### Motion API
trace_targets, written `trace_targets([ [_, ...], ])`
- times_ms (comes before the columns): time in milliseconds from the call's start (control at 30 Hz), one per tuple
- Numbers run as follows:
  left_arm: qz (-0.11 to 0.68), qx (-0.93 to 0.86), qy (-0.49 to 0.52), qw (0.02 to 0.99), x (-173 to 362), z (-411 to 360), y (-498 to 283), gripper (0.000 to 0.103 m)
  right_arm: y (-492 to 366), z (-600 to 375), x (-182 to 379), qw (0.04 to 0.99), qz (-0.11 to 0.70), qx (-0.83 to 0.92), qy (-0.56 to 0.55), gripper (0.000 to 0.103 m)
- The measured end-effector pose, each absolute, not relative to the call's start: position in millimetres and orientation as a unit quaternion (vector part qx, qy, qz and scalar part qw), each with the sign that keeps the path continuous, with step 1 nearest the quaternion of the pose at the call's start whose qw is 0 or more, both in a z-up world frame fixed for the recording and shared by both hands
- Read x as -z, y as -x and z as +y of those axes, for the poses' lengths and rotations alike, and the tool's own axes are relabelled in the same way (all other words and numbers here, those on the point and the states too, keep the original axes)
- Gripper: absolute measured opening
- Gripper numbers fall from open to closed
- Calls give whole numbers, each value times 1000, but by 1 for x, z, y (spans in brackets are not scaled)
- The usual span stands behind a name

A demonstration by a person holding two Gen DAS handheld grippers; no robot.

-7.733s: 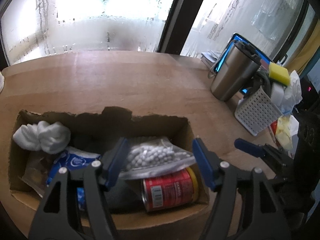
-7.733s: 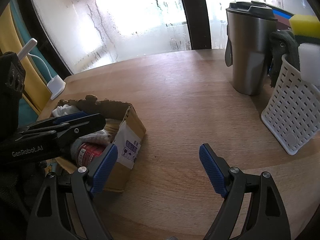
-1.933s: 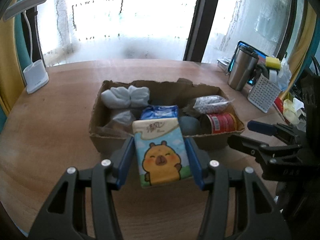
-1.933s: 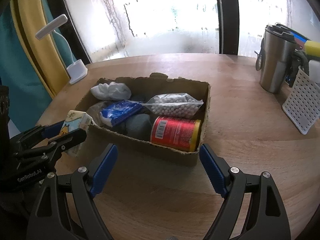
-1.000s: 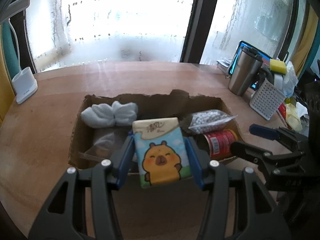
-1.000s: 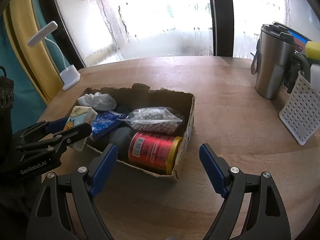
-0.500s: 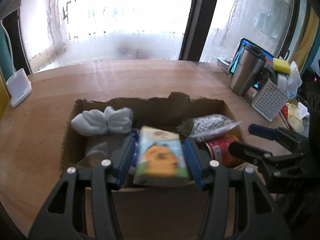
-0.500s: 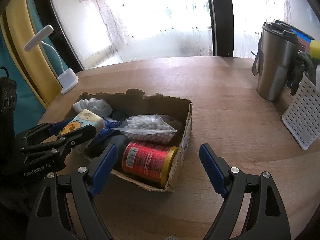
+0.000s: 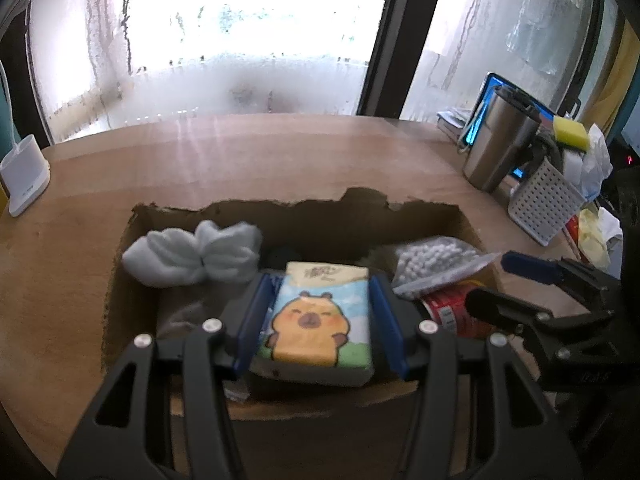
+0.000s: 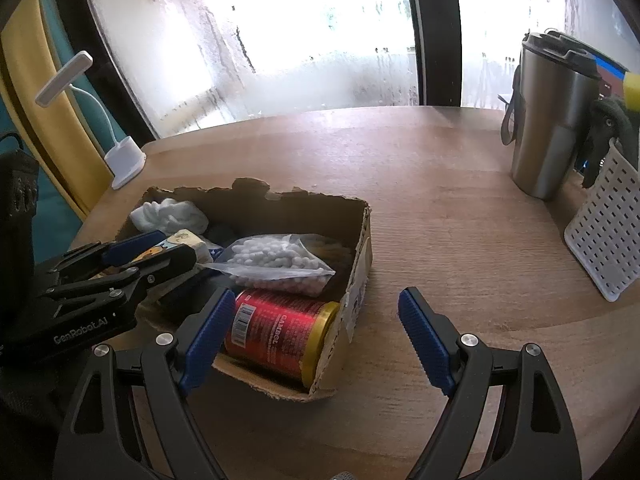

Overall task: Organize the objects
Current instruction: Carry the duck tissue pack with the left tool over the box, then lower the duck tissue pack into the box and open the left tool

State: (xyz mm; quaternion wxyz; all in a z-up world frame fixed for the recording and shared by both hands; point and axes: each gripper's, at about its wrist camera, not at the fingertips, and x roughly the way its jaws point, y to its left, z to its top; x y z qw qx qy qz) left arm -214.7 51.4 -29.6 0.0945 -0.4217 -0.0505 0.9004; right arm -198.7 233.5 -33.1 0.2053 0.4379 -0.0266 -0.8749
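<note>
Left gripper: lower centre of the left wrist view, blue pads pinching the tissue pack by its two long sides; also seen at the left edge of the right wrist view.
Tissue pack: printed with a cartoon capybara, tilted face-up between the pads, over the middle of the box just inside the near wall.
Cardboard box: open, torn upper rim, centre of the left wrist view on the wooden table.
White cloth bundle: in the box's upper-left part, just left of the pack.
Bag of white beads: in the box's right part, lying over the red can.
Red can: on its side against the box's right end wall, gold rim towards that wall.
In the way: the bead bag sits just beside the right blue pad; a dark item lies under the pack, too hidden to identify.
Right gripper: lower centre of its own view, jaws spread wide with nothing between the pads; left pad over the can end of the box, right pad over bare table.
Steel tumbler: upright, right edge of the right wrist view, well apart from the box.
White perforated basket: just right of the tumbler, a yellow sponge above it.
White lamp base: far left table edge.
</note>
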Motion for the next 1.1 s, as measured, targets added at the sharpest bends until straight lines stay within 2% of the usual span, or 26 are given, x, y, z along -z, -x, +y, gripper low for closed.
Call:
trace_targets([
  [433, -77, -895, 425, 112, 27, 46, 227, 54, 202, 236, 35, 189, -29, 876, -443, 86],
  [1100, -93, -895, 424, 97, 23, 4, 191, 56, 192, 219, 30, 208, -17, 874, -439, 86],
])
